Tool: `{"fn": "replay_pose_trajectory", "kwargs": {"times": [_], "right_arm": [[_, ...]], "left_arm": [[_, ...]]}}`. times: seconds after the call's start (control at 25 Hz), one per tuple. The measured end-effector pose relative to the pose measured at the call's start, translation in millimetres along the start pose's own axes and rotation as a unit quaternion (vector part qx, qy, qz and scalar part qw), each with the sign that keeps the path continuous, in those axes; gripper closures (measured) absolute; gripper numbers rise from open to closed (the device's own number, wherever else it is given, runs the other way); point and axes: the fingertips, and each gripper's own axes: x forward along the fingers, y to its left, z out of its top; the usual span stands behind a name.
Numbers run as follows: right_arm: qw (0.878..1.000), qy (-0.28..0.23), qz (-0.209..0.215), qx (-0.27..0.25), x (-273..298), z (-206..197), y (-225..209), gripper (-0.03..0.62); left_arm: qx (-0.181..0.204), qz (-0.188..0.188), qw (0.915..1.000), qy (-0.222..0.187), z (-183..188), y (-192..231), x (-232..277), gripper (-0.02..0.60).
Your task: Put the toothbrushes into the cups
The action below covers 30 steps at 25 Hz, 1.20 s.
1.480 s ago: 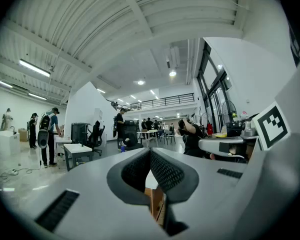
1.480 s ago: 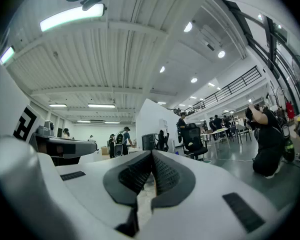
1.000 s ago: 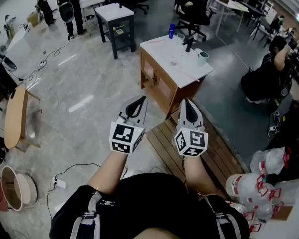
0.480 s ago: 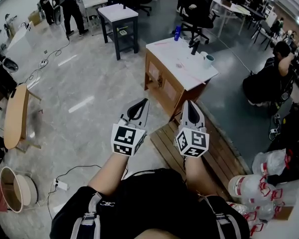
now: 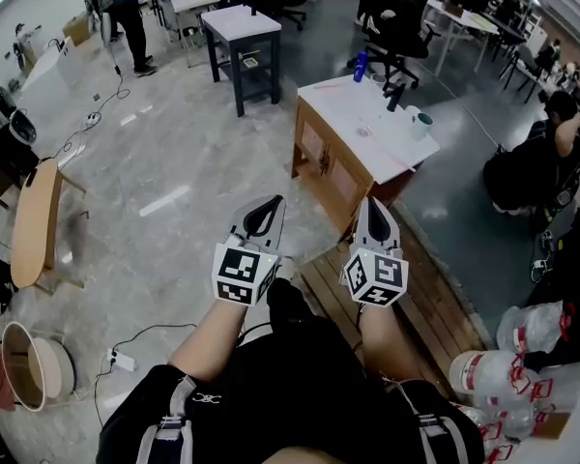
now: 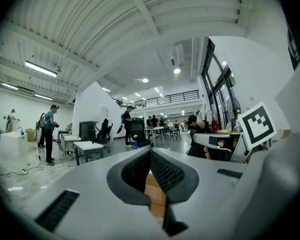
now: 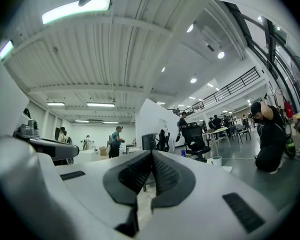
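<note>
White cup [image 5: 422, 120] well beyond right tongs [image 5: 371, 202]

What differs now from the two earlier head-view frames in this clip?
The person has stepped forward: the white-topped wooden table sits further right and slightly lower in the head view, and a leg now shows between the arms. Nothing was taken or released. The left gripper and right gripper remain shut, empty, side by side.

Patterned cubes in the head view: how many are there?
2. One cube sits on the left gripper, the other on the right gripper. None looks hidden.
</note>
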Motion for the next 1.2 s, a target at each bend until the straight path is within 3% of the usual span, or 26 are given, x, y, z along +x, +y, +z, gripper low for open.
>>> {"fn": "replay_pose_trajectory", "kwargs": {"times": [0.28,0.64,0.96,1.2], "right_arm": [[1.0,-0.006,-0.007,-0.004,76.6,-14.1,-12.1,0.579],[0.999,-0.015,-0.033,0.002,232.0,-17.0,-38.4,0.579],[0.997,-0.01,-0.073,0.003,364.9,-14.4,-75.7,0.579],[0.995,-0.004,-0.1,-0.006,433.4,-12.4,-102.3,0.579]], "left_arm": [[0.015,-0.003,0.9999,-0.005,-6.5,47.9,58.4,0.569],[0.033,-0.018,0.9992,-0.011,6.9,140.7,190.4,0.569],[0.029,-0.051,0.9982,-0.013,28.1,215.9,326.4,0.568],[0.025,-0.088,0.9956,-0.019,39.1,241.9,411.4,0.568]]}}
